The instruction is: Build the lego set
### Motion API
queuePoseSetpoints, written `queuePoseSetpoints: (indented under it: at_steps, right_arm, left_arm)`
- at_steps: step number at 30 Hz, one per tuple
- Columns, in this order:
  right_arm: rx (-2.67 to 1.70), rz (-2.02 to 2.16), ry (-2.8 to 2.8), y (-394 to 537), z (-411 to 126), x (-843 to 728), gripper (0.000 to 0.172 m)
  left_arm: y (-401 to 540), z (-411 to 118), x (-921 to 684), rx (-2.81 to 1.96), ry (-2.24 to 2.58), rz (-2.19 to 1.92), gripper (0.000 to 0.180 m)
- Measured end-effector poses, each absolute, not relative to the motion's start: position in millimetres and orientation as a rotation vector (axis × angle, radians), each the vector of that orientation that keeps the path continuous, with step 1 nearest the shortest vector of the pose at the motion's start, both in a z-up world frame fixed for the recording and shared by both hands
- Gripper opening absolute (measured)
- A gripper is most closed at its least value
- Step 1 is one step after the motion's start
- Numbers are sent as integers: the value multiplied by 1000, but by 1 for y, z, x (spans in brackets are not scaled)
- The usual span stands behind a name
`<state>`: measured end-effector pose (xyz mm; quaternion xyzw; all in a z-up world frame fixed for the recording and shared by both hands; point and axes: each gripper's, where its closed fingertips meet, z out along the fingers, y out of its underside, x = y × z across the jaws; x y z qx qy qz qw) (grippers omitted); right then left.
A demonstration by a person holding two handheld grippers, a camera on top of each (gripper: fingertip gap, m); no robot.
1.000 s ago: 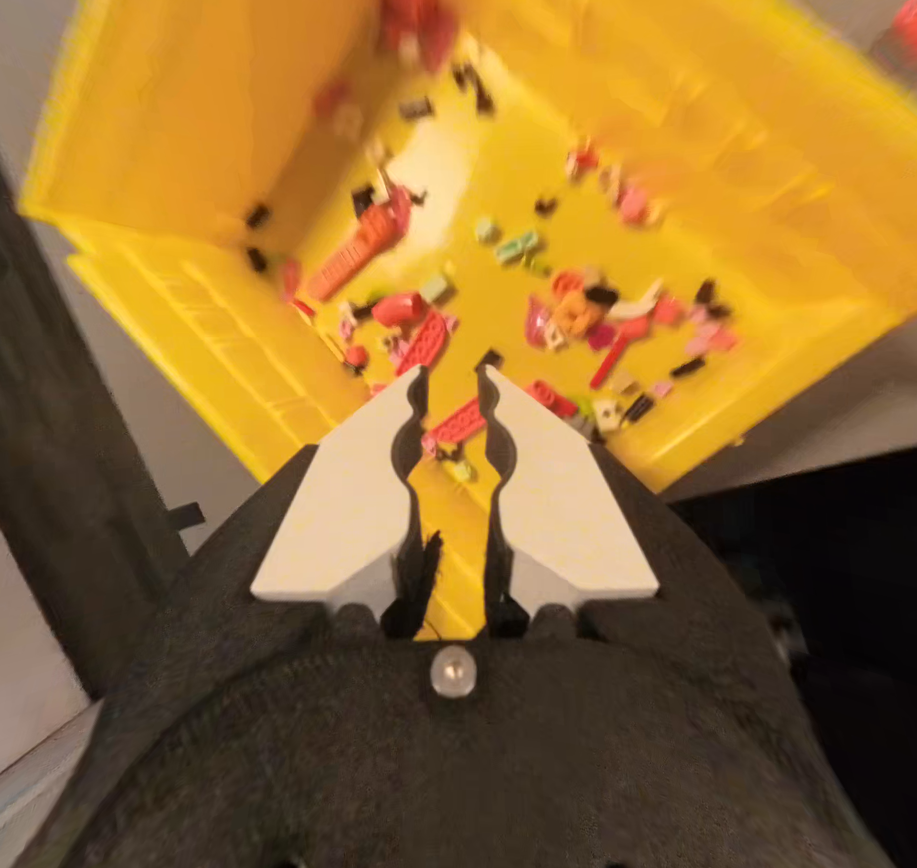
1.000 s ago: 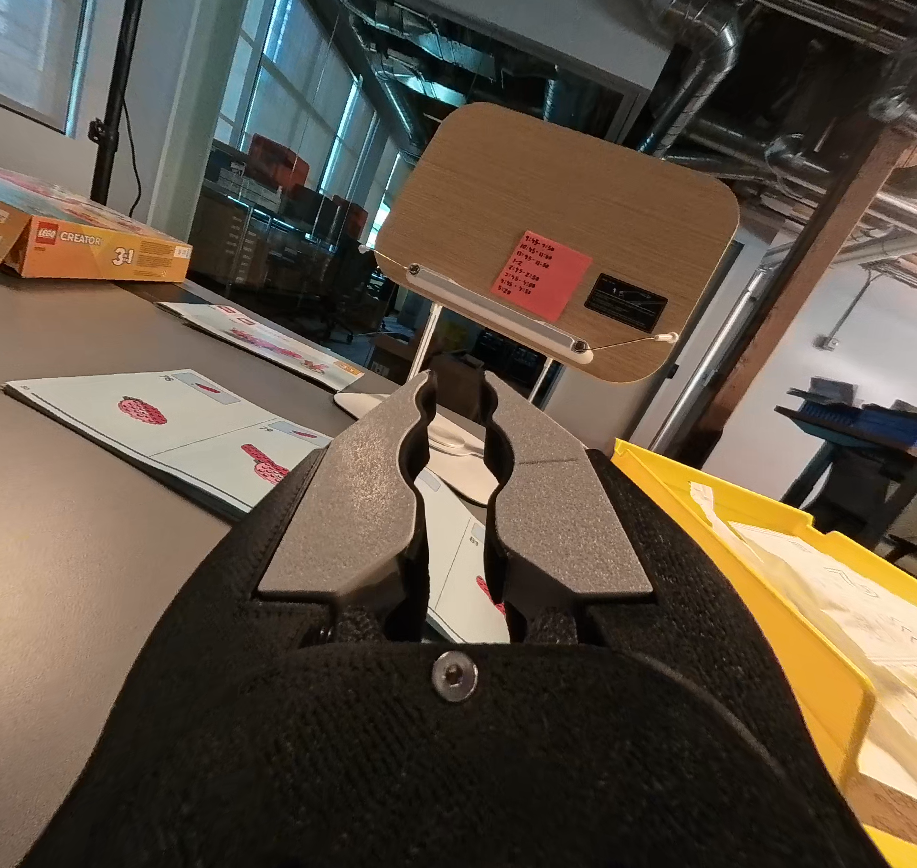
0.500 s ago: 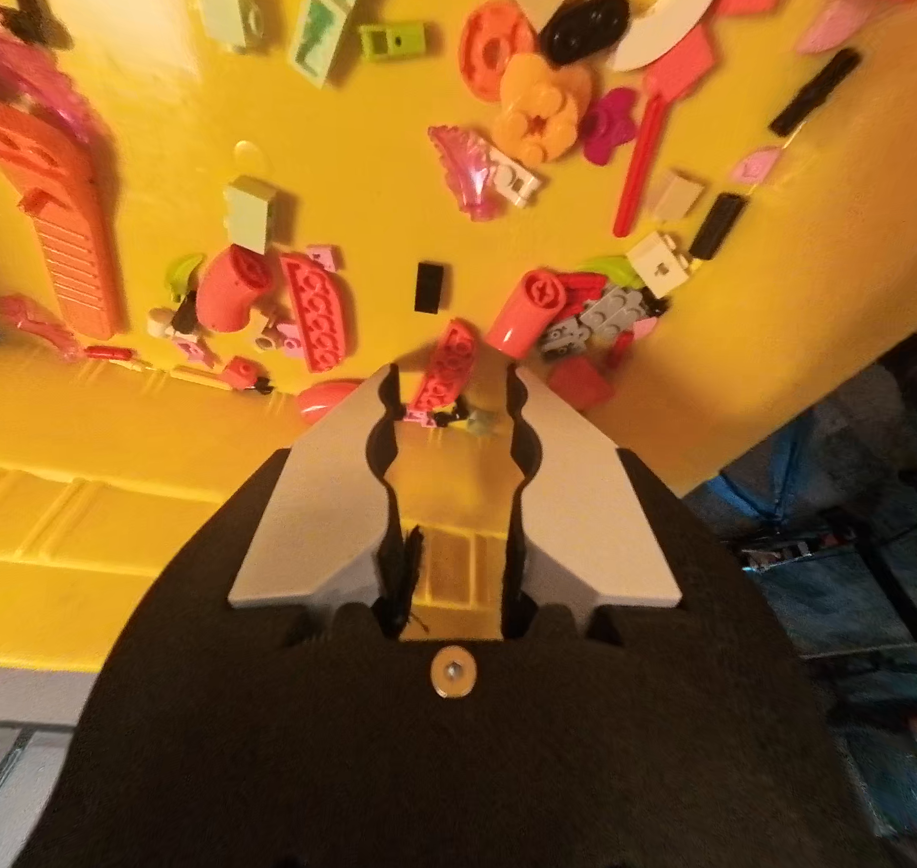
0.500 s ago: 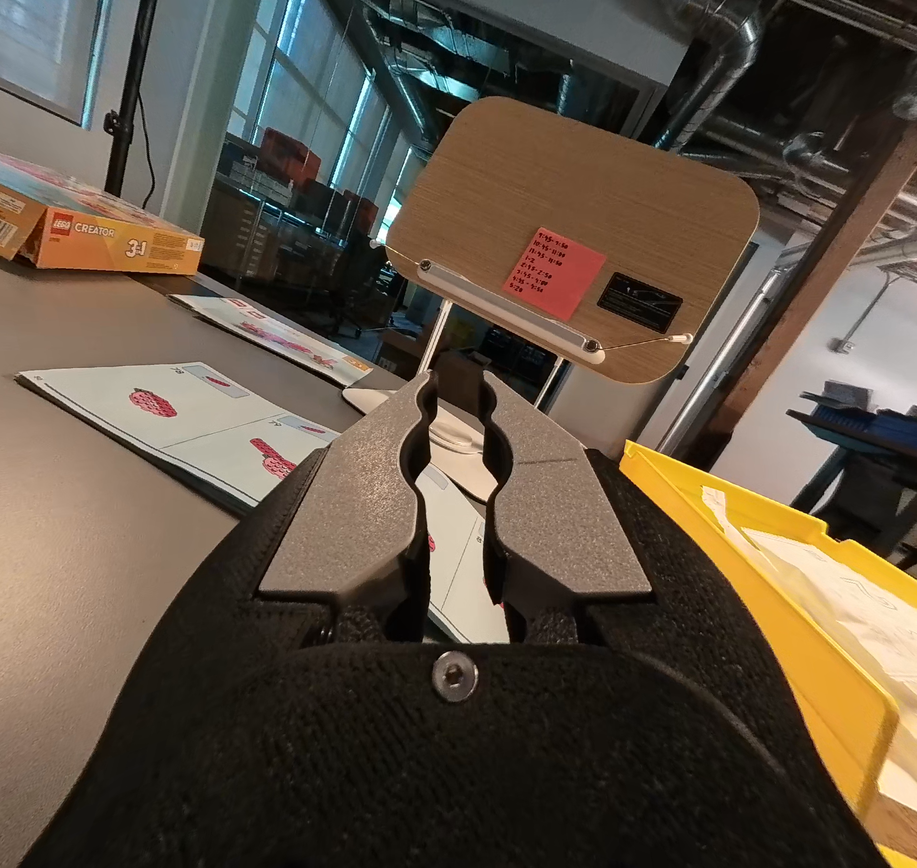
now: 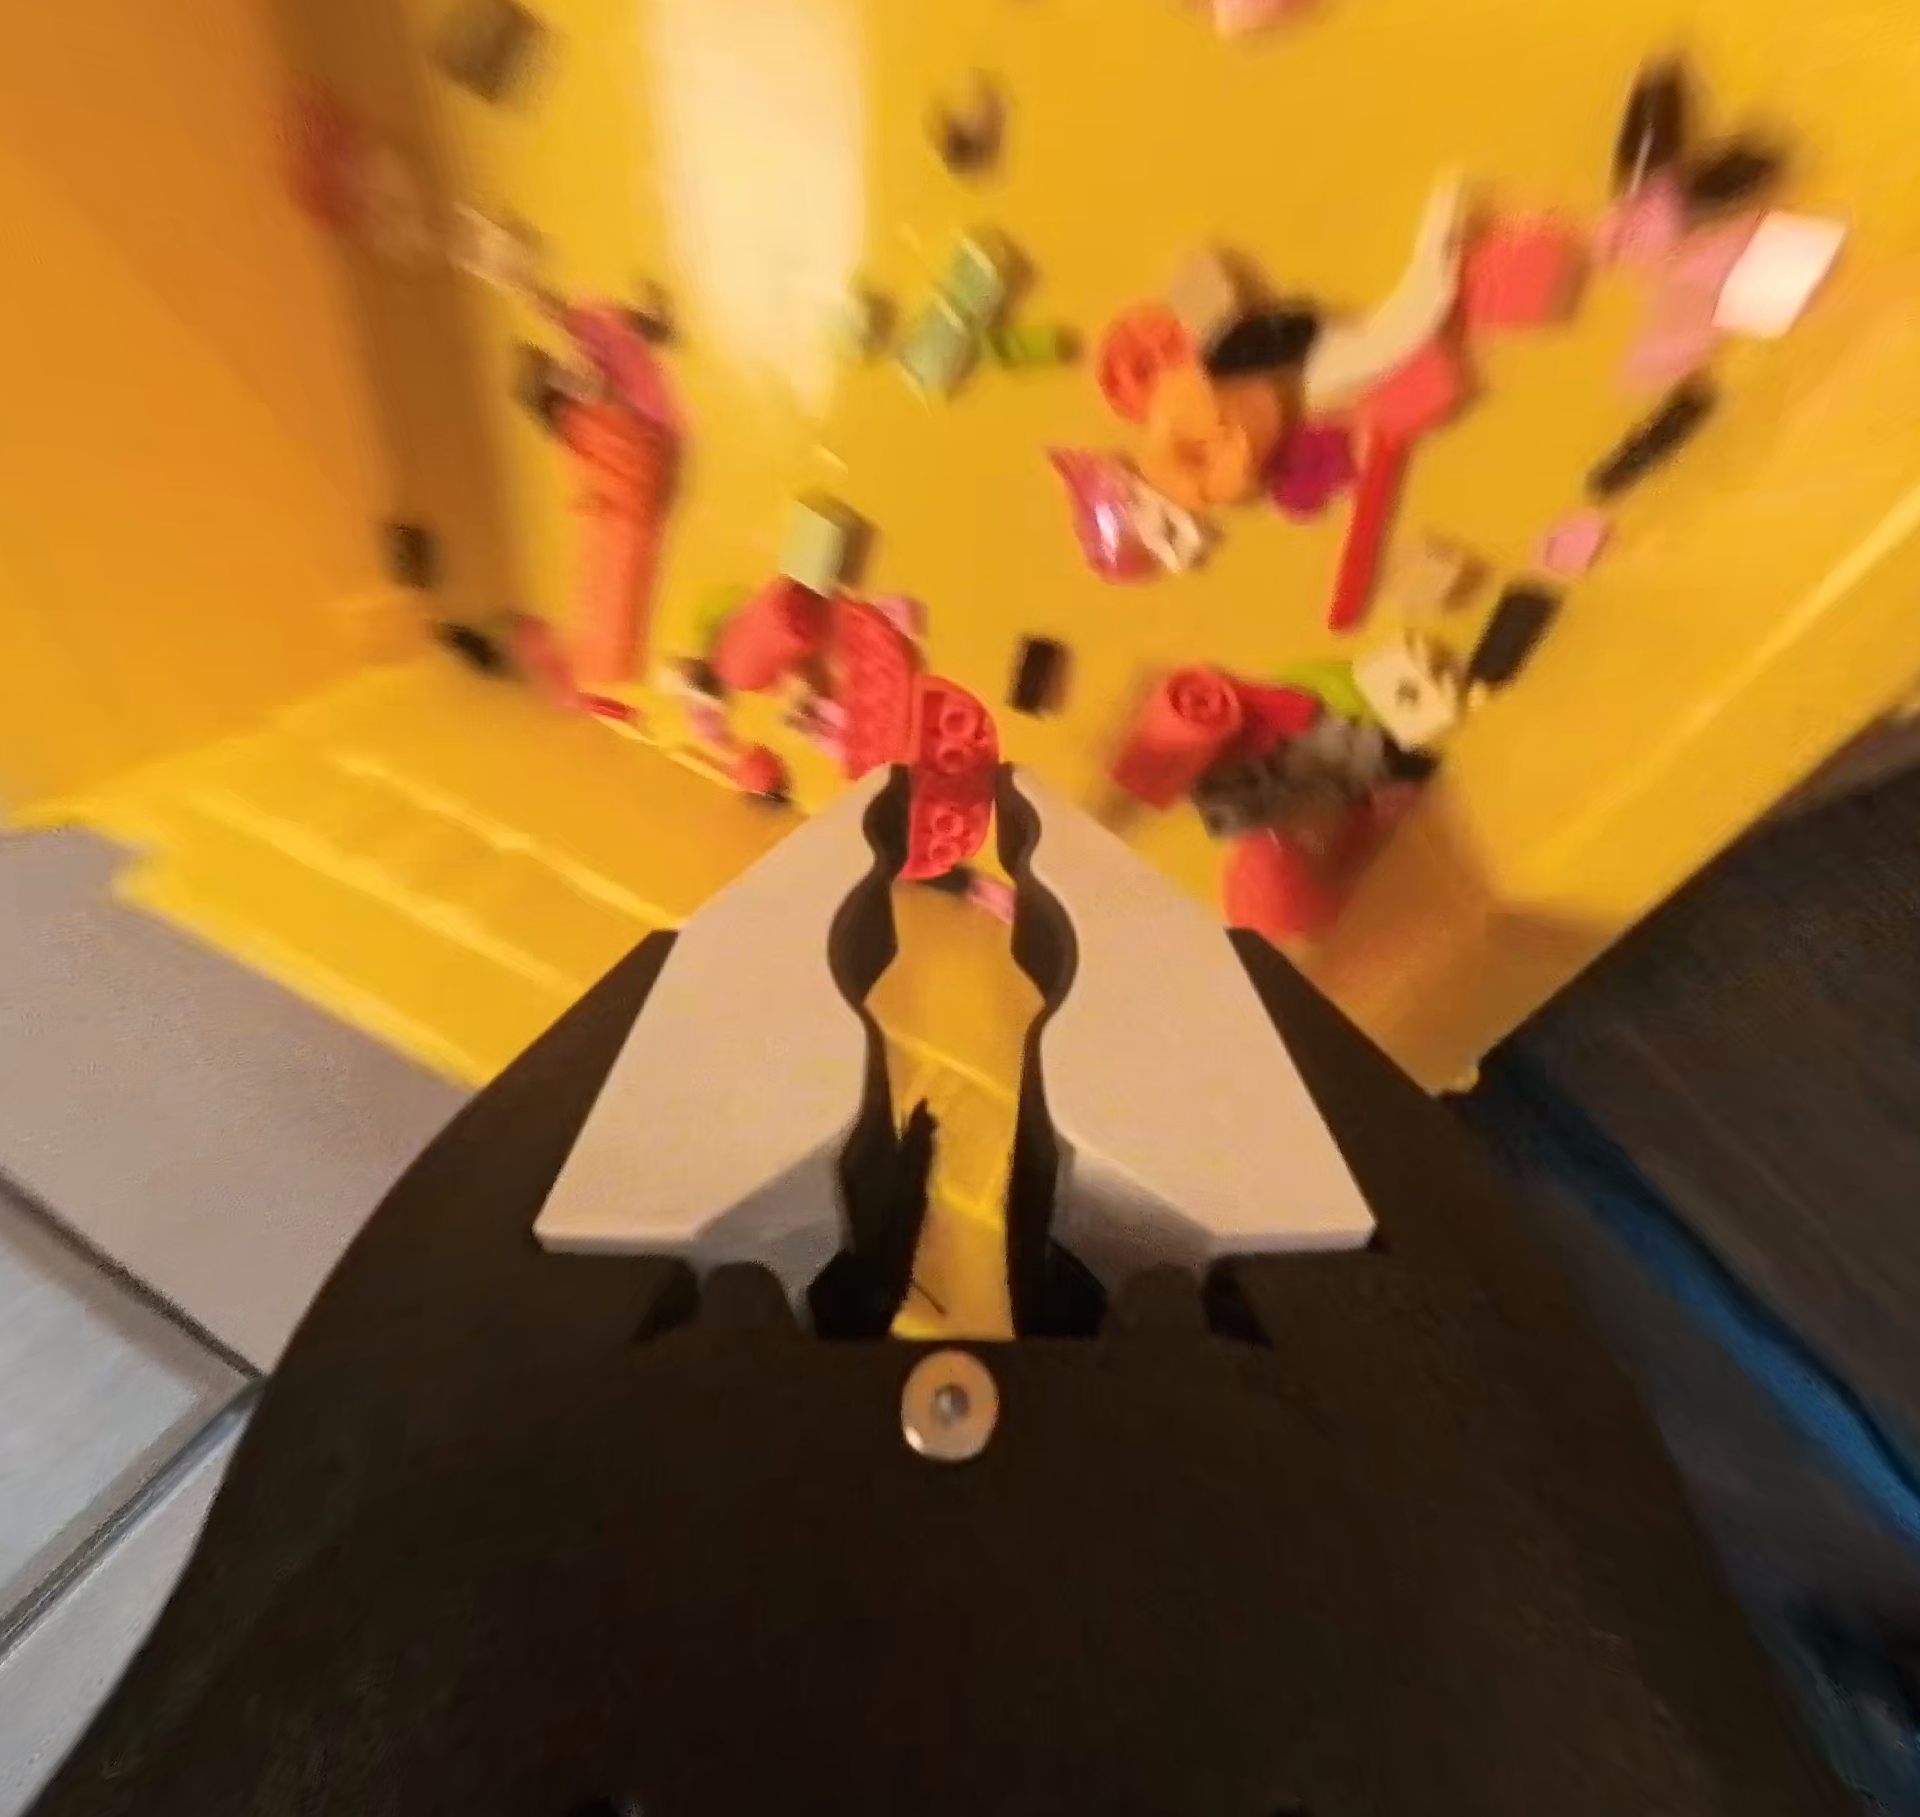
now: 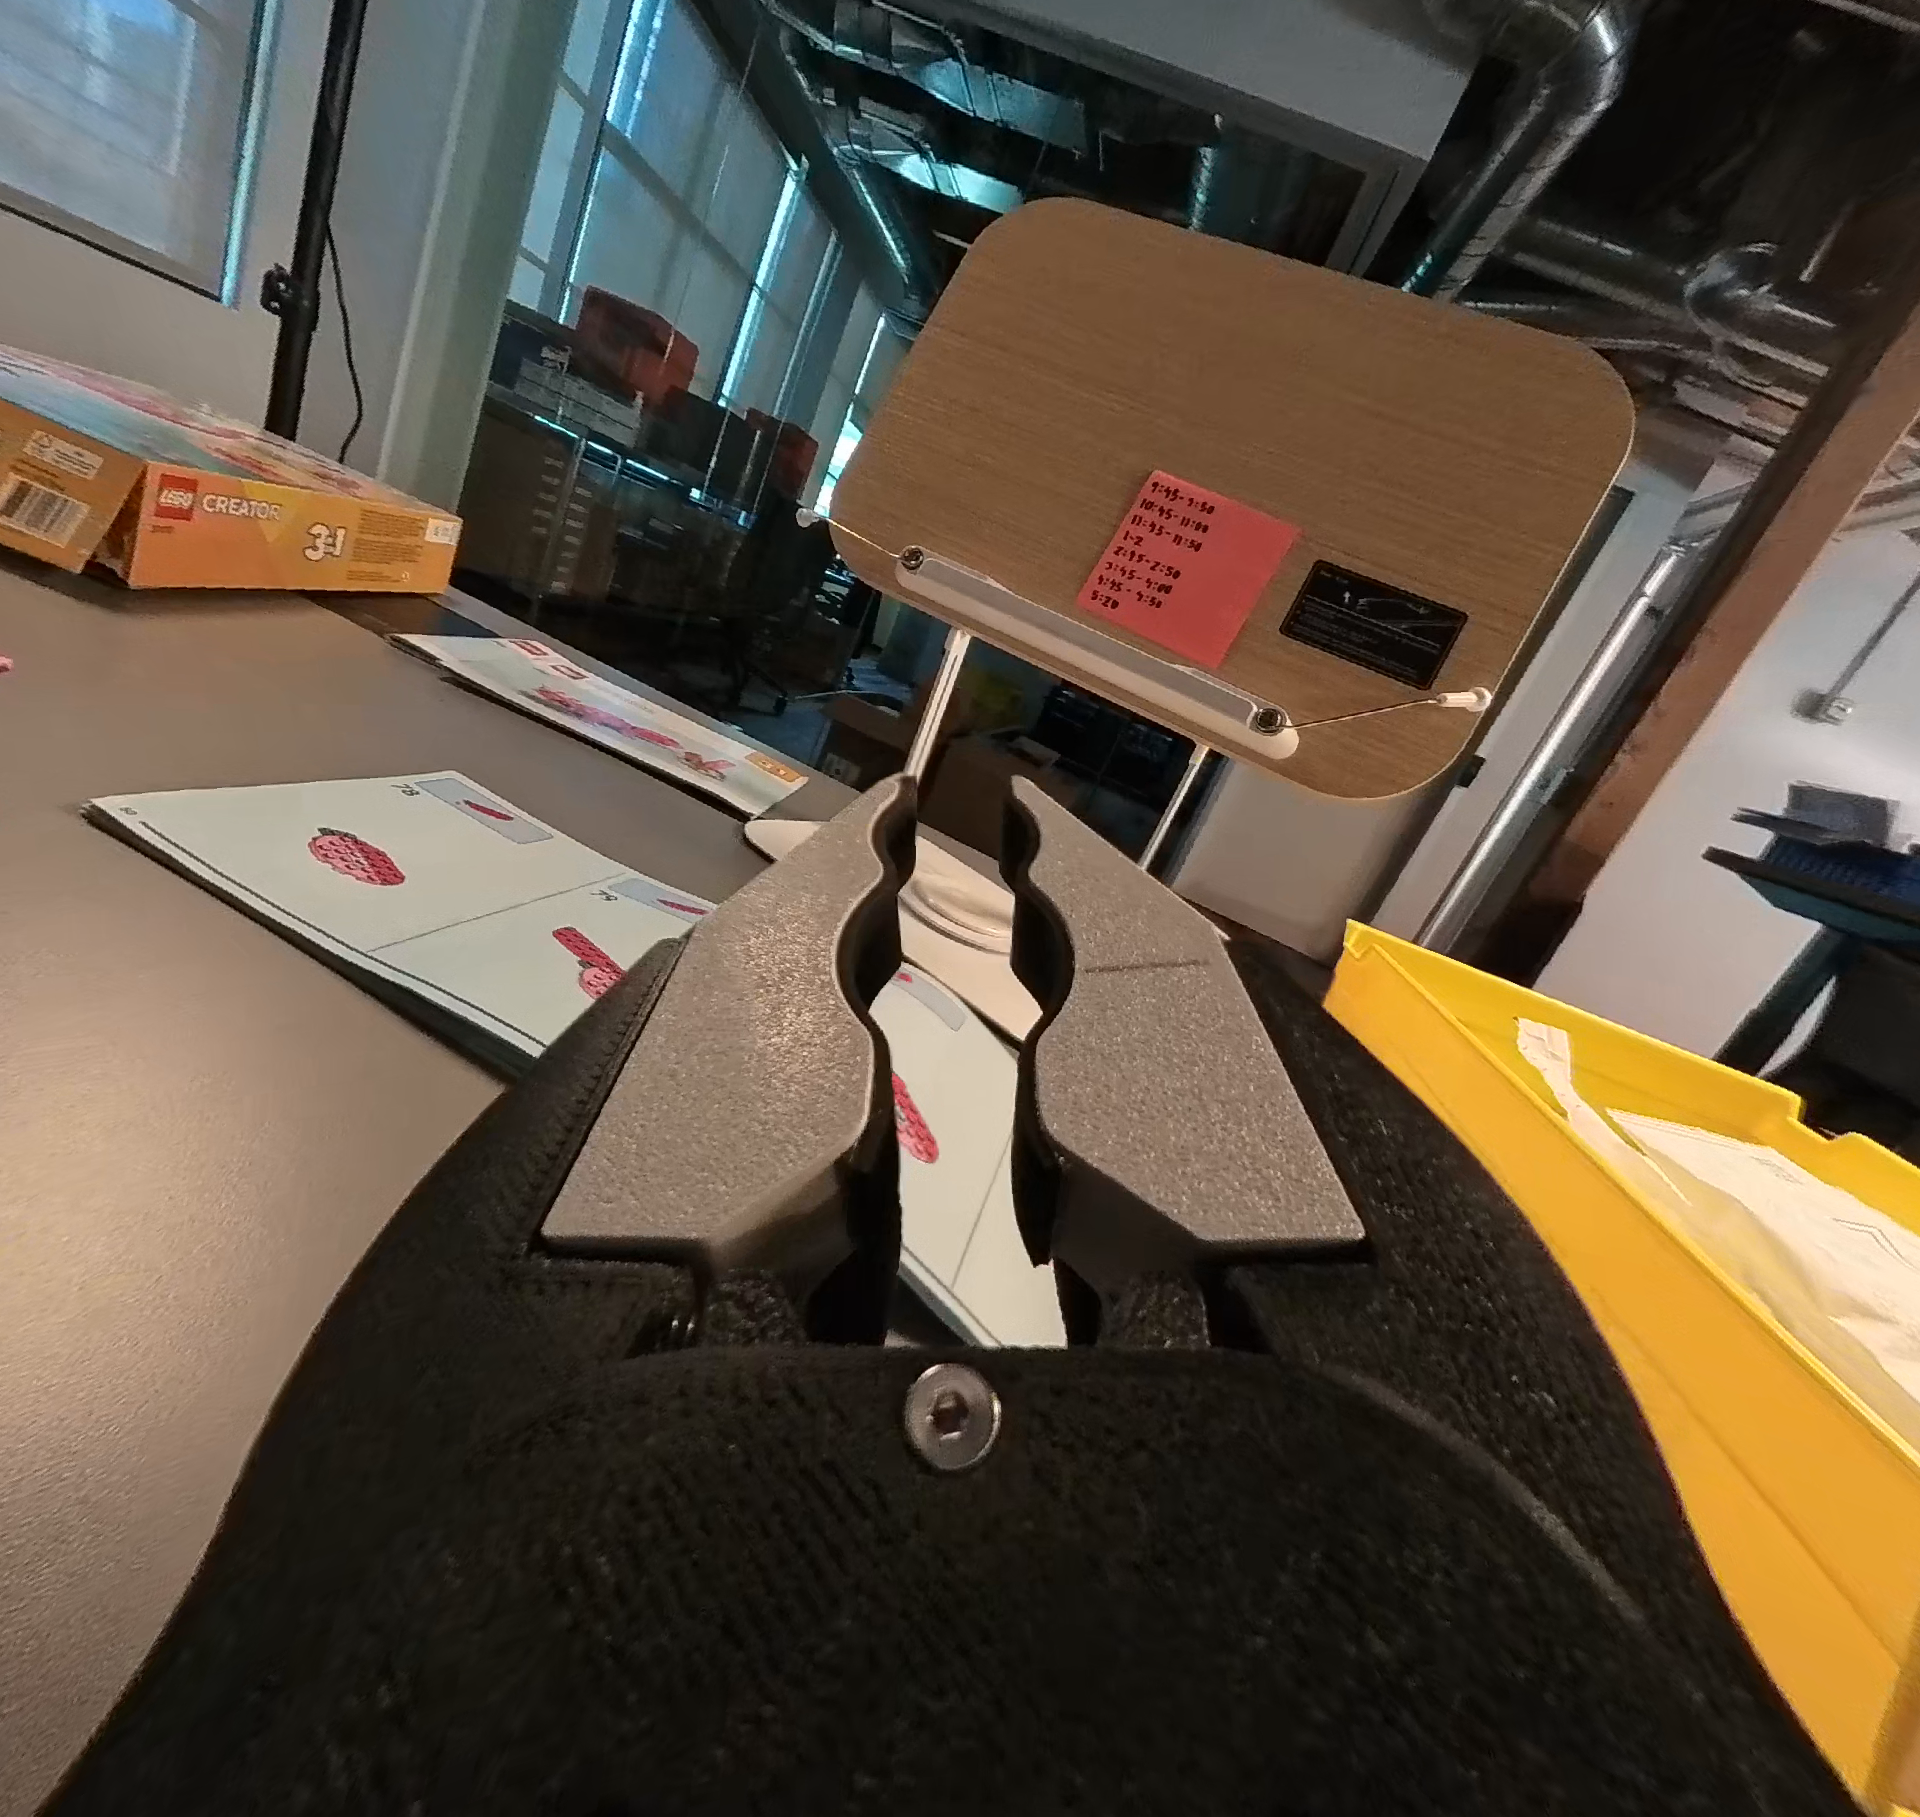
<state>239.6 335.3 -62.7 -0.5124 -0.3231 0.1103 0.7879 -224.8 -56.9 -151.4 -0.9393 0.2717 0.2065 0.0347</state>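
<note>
Fingers (image 5: 894, 811) on red studded plate (image 5: 948, 791)

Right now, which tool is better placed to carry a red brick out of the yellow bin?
Left. The left tool already pinches a red brick above the yellow bin. The right tool is empty, over the booklet.

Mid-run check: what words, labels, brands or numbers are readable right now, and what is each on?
I don't copy wording; here is where it stands.
Orange box: readable brand mark, numerals, barcode sticker.
Pink note on the wooden stand: readable handwritten numbers.
Black label: too small.
Open booklet: readable step numbers.
Far booklet: too small.
Left wrist view: blurred, none seen.
</note>
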Motion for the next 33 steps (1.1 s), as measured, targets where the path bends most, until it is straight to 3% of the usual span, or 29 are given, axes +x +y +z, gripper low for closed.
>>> queuePoseSetpoints:
  at_steps: [4,8,15,21,29,33]
  right_arm:
    - [-1101,258,-707,334,-63,236,13]
    - [-1101,259,-702,333,-63,236,13]
    - [-1105,279,-695,334,-63,237,12]
    - [-1129,392,-697,329,-61,232,3]
    - [-1151,802,-747,305,-50,218,3]
    - [-1175,1435,-1012,240,-49,195,7]
  left_arm:
    - [16,-49,-171,-2219,701,950,15]
    - [75,-5,-45,-1720,752,819,15]
    - [175,-28,143,-1260,774,478,15]
    - [218,-34,188,-1095,725,477,15]
    - [199,-73,201,-919,1065,739,16]
    - [194,-69,202,-859,1087,789,16]
